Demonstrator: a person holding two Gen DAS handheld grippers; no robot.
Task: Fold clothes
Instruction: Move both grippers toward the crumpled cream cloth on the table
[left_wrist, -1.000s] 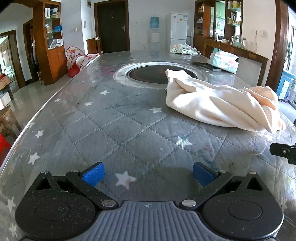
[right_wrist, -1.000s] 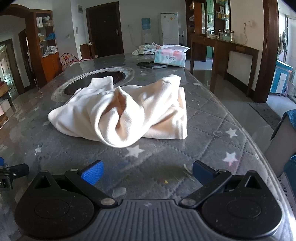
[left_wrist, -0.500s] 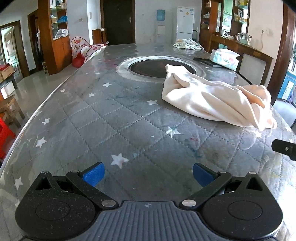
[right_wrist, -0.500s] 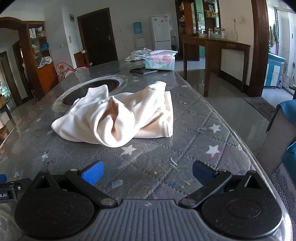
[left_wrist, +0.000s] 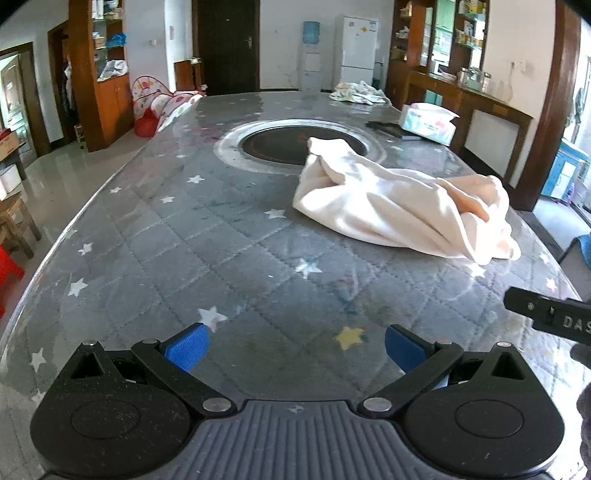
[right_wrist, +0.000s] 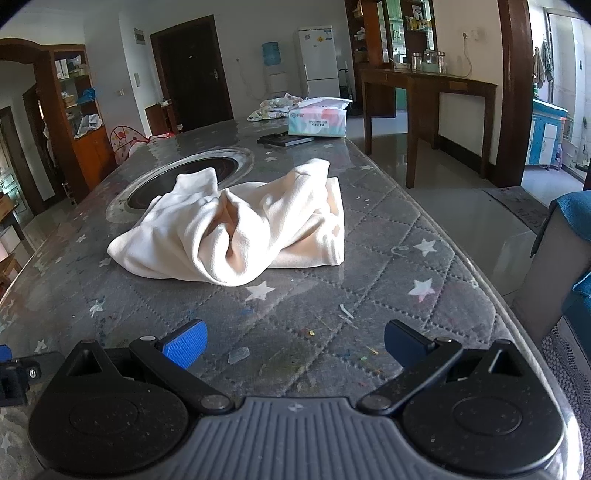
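Note:
A crumpled cream garment (left_wrist: 402, 206) lies in a heap on the grey star-quilted table (left_wrist: 207, 243), its far end over the round inset hob (left_wrist: 284, 146). In the right wrist view the same garment (right_wrist: 236, 225) sits ahead, left of centre. My left gripper (left_wrist: 295, 349) hovers open near the table's near edge, well short and left of the garment, nothing between its blue pads. My right gripper (right_wrist: 293, 343) is likewise open and empty, a short way in front of the heap. Part of the right tool (left_wrist: 550, 319) shows at the left view's right edge.
A tissue pack (right_wrist: 317, 120) and a dark flat object (right_wrist: 284, 139) lie beyond the hob, with another bundle of cloth (left_wrist: 356, 92) at the far end. The table's right edge (right_wrist: 476, 269) drops to the floor. A blue-covered chair (right_wrist: 569, 258) stands at right.
Both grippers have pulled back and risen from the garment, which now looks smaller and farther off. The garment has not moved. Both jaws stay open.

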